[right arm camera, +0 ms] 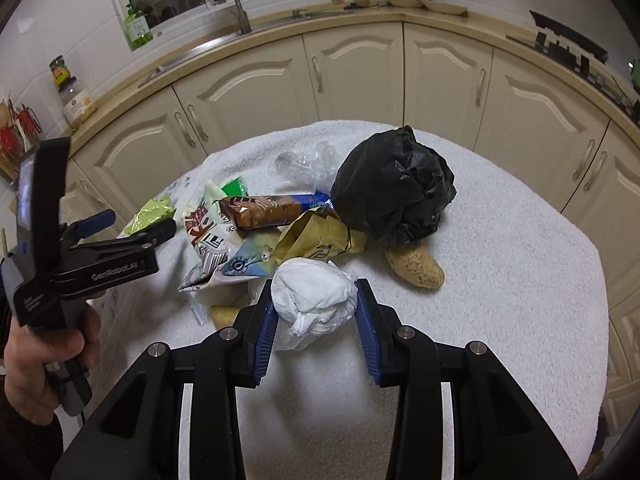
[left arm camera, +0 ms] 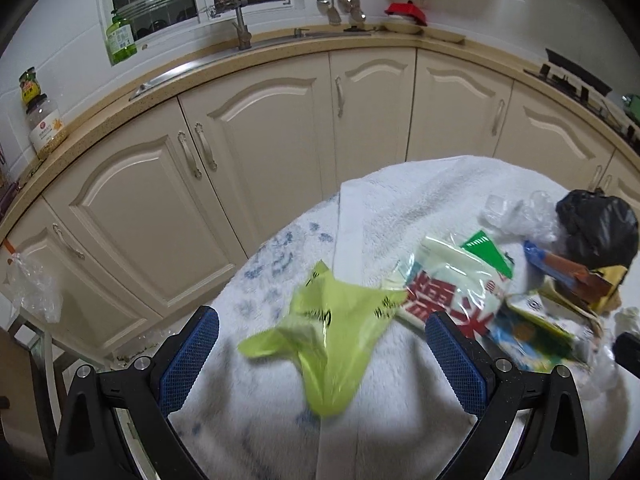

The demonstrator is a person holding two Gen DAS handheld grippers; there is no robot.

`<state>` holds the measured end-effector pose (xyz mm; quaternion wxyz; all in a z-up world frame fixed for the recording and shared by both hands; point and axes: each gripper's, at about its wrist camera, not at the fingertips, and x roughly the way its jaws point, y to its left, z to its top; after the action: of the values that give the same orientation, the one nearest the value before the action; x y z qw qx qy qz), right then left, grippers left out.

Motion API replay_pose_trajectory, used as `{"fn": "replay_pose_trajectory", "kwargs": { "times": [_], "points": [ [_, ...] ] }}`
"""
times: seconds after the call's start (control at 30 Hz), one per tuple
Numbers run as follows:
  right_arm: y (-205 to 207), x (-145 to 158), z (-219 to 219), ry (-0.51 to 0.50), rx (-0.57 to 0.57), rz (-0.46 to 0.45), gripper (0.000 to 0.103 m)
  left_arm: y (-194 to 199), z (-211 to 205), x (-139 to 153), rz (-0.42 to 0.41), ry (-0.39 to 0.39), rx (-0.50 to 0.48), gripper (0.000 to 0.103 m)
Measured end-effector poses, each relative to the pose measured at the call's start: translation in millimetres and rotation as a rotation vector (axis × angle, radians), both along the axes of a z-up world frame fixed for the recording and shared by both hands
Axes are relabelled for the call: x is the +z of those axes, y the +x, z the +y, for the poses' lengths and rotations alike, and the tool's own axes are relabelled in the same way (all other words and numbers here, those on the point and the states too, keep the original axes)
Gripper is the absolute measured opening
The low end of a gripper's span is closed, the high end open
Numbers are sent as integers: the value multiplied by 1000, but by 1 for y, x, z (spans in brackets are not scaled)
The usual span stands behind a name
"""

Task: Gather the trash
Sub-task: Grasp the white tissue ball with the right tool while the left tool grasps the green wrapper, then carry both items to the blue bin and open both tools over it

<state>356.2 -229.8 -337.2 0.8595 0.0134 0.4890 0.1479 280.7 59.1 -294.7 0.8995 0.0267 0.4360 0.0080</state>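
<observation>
A pile of trash lies on a white towel-covered table [right arm camera: 500, 280]. A light green plastic bag [left arm camera: 332, 336] lies between the wide-open fingers of my left gripper [left arm camera: 320, 352], not held. It also shows in the right wrist view [right arm camera: 152, 212]. My right gripper [right arm camera: 316, 312] is shut on a crumpled white wad [right arm camera: 314, 300], its pads pressing both sides. Beyond it lie a black bag [right arm camera: 394, 188], a brown snack wrapper [right arm camera: 264, 210], a yellow wrapper [right arm camera: 320, 240], a red-and-white packet [left arm camera: 452, 300], clear plastic [right arm camera: 308, 164] and a tan lump [right arm camera: 416, 268].
Cream kitchen cabinets [left arm camera: 256, 152] and a counter with a sink tap [left arm camera: 240, 28], a green bottle [left arm camera: 120, 40] and jars [left arm camera: 44, 128] curve behind the table. The left gripper's body [right arm camera: 80, 256] and the hand holding it stand at the table's left edge.
</observation>
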Motion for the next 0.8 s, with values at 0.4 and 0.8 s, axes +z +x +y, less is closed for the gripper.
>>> {"fn": "replay_pose_trajectory", "kwargs": {
  "times": [0.4,0.8],
  "points": [
    [-5,5,-9,15,-13,-7,38,41,3,-16,2,-93,-57,32],
    [-51,34,-26,45,-37,-61,38,-10,14,8,-61,-176,-52,22]
  ]
}}
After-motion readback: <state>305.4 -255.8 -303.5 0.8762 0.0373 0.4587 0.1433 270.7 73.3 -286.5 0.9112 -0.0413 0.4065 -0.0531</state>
